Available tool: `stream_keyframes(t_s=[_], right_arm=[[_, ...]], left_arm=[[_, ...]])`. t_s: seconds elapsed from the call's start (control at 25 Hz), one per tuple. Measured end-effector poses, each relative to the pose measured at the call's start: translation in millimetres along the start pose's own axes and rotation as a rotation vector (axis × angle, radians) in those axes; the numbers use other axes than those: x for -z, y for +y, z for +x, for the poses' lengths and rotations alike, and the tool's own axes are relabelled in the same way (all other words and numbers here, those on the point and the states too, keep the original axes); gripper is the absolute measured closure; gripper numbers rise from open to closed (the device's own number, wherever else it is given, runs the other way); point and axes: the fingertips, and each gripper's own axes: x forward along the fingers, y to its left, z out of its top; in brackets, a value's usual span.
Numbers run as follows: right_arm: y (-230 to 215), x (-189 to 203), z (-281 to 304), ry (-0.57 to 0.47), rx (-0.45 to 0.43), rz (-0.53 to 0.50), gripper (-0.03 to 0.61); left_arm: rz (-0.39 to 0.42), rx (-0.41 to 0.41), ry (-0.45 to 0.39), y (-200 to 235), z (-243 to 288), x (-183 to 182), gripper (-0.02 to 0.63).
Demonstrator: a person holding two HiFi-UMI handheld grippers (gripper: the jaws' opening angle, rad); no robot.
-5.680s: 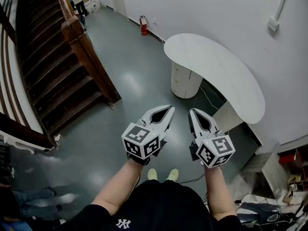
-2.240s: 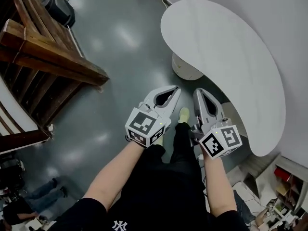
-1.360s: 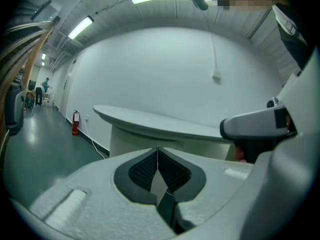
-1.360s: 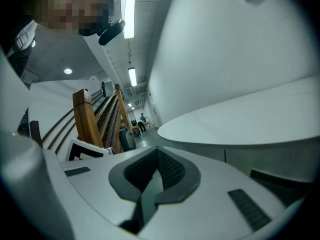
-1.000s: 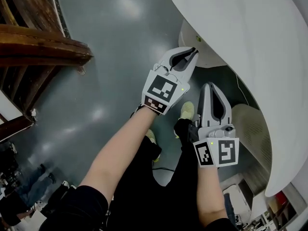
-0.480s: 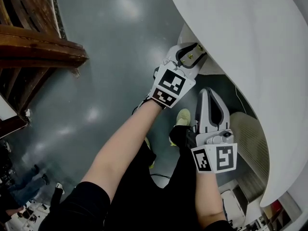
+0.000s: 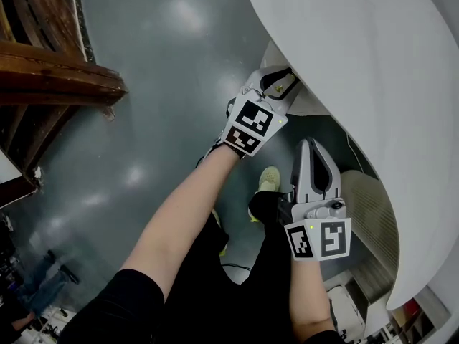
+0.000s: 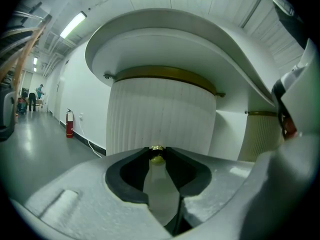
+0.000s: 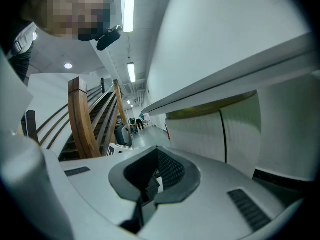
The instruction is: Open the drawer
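Brass knob (image 8: 157, 156): left hand-held gripper (image 7: 289, 79) just closed onto it, arm outstretched; right hand-held gripper (image 7: 313, 143) clenched.

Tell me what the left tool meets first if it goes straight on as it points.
The brass knob already sits between the left tool's tips; its jaws have just been closing and seem to pinch it. Straight on, it likely meets the ribbed drawer front right behind.

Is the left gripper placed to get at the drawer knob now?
Likely yes: the left gripper has the knob between its jaws, which have just been closing and seem to pinch it; nothing under the tabletop blocks it.
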Motion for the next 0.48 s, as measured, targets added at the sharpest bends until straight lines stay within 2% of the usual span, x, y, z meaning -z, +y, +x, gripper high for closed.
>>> stream_keyframes(t_s=[0.32, 0.48], right_arm=[[0, -1, -8, 0.013, 0.009, 0.006, 0.565], [13, 1, -12, 0.038, 0.006, 0.021, 0.565]], left_arm=[[-0.018, -0.014, 0.004, 0, -13, 4, 0.505], [-0.031, -0.021, 0.023, 2, -33, 9, 0.505]])
